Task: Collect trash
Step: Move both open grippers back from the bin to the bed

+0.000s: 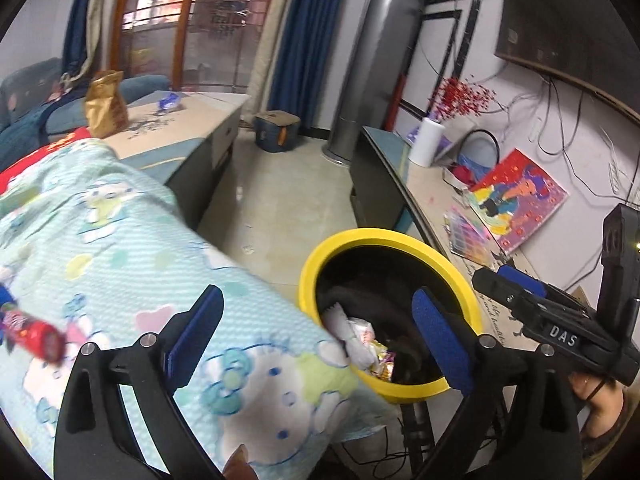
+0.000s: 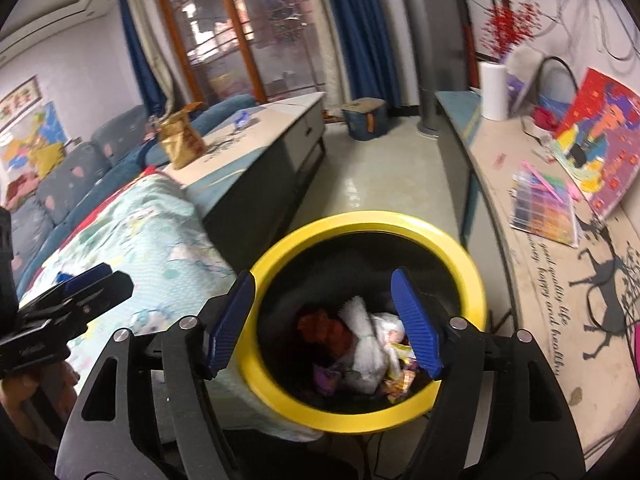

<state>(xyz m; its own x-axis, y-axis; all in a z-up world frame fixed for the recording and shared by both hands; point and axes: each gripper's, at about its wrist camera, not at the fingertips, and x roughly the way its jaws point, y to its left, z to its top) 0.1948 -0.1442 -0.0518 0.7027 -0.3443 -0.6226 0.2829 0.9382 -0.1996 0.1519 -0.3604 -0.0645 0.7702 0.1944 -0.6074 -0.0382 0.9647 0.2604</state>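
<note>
A yellow-rimmed black trash bin (image 2: 372,222) stands on the floor beside the bed; it also shows in the left wrist view (image 1: 384,236). It holds white tissue (image 2: 364,340), a red-brown scrap and colourful wrappers (image 2: 400,384). My right gripper (image 2: 324,324) is open and empty, right above the bin's mouth. My left gripper (image 1: 316,336) is open and empty over the bed's edge, left of the bin. A red snack wrapper (image 1: 34,334) lies on the light-blue blanket (image 1: 120,240). A gold bag (image 1: 106,106) and a blue wrapper (image 1: 170,101) sit on the low table.
A low table (image 2: 276,128) stands beyond the bed, a sofa (image 2: 80,172) to its left. A long side counter (image 2: 520,216) on the right carries a paper roll (image 2: 494,90), a painting and colour sheets. A box (image 2: 366,118) sits on the floor by the curtain.
</note>
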